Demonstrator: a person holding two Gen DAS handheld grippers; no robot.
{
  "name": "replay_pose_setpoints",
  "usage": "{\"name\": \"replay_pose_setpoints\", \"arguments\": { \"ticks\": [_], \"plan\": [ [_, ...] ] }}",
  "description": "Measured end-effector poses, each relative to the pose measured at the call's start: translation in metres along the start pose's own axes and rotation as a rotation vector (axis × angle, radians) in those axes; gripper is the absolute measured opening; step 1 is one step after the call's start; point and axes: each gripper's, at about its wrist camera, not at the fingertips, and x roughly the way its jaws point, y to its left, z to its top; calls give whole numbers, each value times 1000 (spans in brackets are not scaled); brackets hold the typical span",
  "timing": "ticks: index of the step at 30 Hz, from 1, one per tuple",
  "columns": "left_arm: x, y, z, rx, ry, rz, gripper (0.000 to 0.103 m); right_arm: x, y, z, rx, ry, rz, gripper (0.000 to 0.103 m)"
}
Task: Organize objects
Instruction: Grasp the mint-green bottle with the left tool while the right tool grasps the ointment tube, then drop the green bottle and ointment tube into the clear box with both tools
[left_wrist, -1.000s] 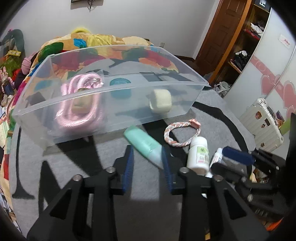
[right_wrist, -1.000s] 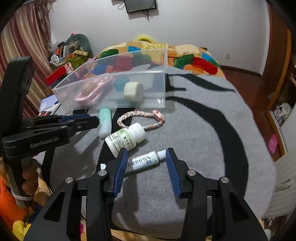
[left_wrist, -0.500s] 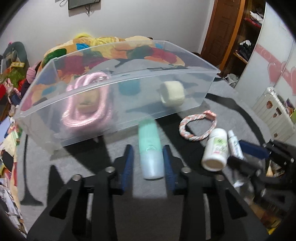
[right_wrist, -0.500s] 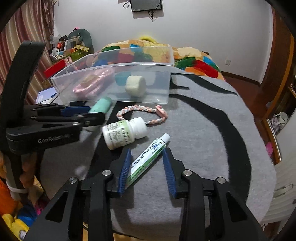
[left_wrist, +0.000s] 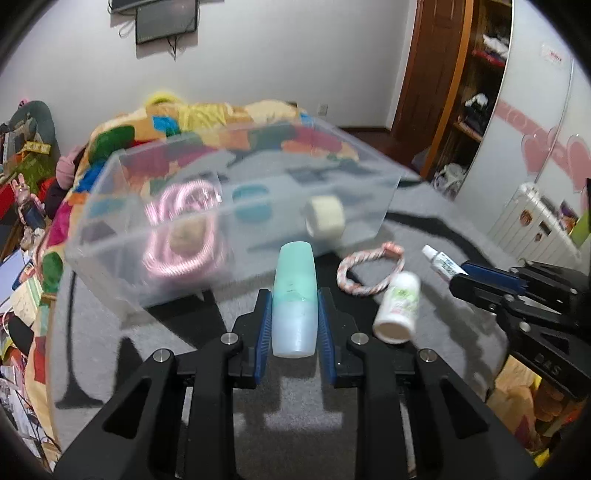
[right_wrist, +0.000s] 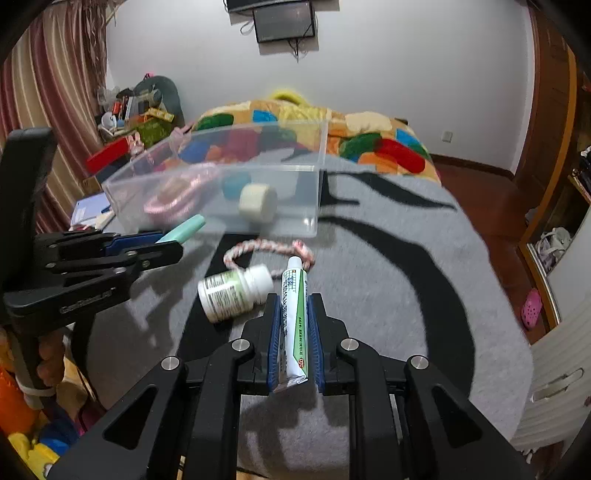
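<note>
My left gripper (left_wrist: 294, 306) is shut on a mint-green bottle (left_wrist: 295, 295), held above the grey table in front of the clear plastic bin (left_wrist: 122, 221); the bottle also shows in the right wrist view (right_wrist: 183, 229). My right gripper (right_wrist: 293, 325) is shut on a white and green tube (right_wrist: 294, 314), lifted off the table. The bin (right_wrist: 310, 177) holds a pink coiled rope (left_wrist: 177, 236), a teal round thing (left_wrist: 251, 203) and a cream roll (left_wrist: 327, 218). A white pill bottle (right_wrist: 232, 291) and a pink braided ring (right_wrist: 258, 247) lie on the table.
The grey and black cloth (right_wrist: 406, 277) covers the table. A colourful blanket (right_wrist: 369, 140) lies behind the bin. Clutter (right_wrist: 129, 110) stands at the far left. A white suitcase (left_wrist: 535, 218) and a wooden shelf (left_wrist: 472, 110) stand to the right.
Both grippers have closed on their objects and lifted them: the left took the mint-green bottle, the right took the tube. The views have tilted upward.
</note>
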Motion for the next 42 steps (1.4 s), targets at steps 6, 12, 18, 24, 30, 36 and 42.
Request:
{"name": "replay_pose_setpoints", "arguments": {
  "ticks": [6,12,18,24,30,36,42],
  "plan": [
    [-32,10,19,-19,-83,-9,24,-13,3,28,-7,-77,22,14],
    [-36,23,40,-47,-114,17,24,-13,21,61,-66,-146,8,14],
    [-22,30,58,-49,-116,68,24,1,37,94,-91,-172,13,14],
    [3,41,70,-81,-83,79,24,38,42,109,-94,-107,16,14],
    [29,47,73,-111,-39,98,24,76,36,115,-58,-16,44,13],
    [41,54,69,-129,1,72,24,88,39,114,-82,16,61,13],
    [23,47,67,-106,-21,56,24,68,36,111,-95,-4,79,14]
  ]
}}
